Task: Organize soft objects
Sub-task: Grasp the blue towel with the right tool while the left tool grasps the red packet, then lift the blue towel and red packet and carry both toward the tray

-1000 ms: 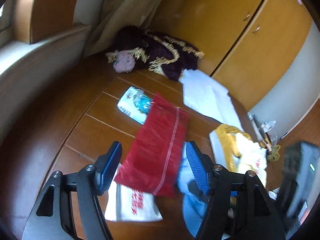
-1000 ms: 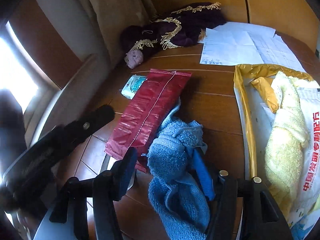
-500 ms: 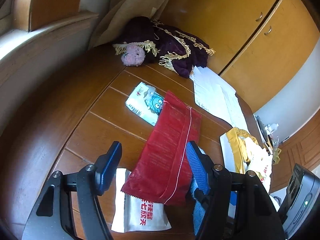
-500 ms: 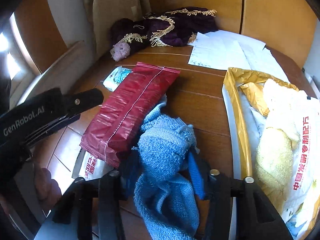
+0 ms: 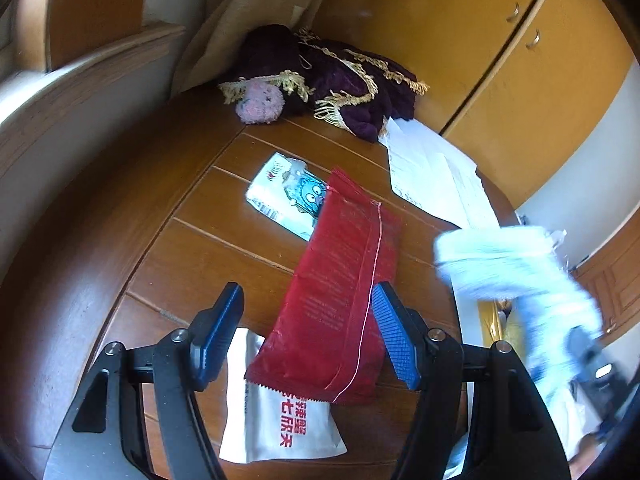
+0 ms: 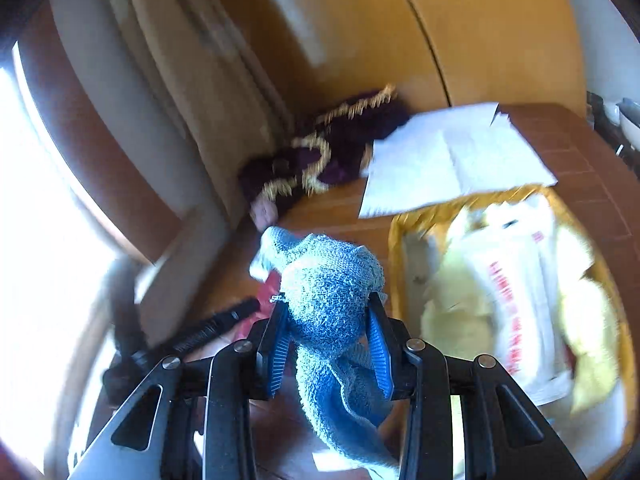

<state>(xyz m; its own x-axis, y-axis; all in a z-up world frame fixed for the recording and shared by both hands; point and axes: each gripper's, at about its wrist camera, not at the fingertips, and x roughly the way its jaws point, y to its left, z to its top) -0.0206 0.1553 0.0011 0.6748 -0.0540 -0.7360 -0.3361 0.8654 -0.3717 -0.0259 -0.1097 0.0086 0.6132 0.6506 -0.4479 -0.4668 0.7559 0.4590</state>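
Note:
My right gripper is shut on a blue knitted cloth, held lifted above the wooden table; the cloth shows blurred at the right of the left wrist view. My left gripper hangs open just above a red foil packet, fingers apart on either side of it. A pale yellow towel lies in the yellow bag. A dark purple fringed cloth and a pink pom-pom sit at the table's far corner.
A white packet with red print and a small tissue pack lie under and beside the red packet. White papers lie at the far right. A curtain and cabinet doors stand behind the table.
My right gripper closed on the blue cloth and lifted it off the table, up and to the right. The left gripper stayed open over the red packet, shifting slightly.

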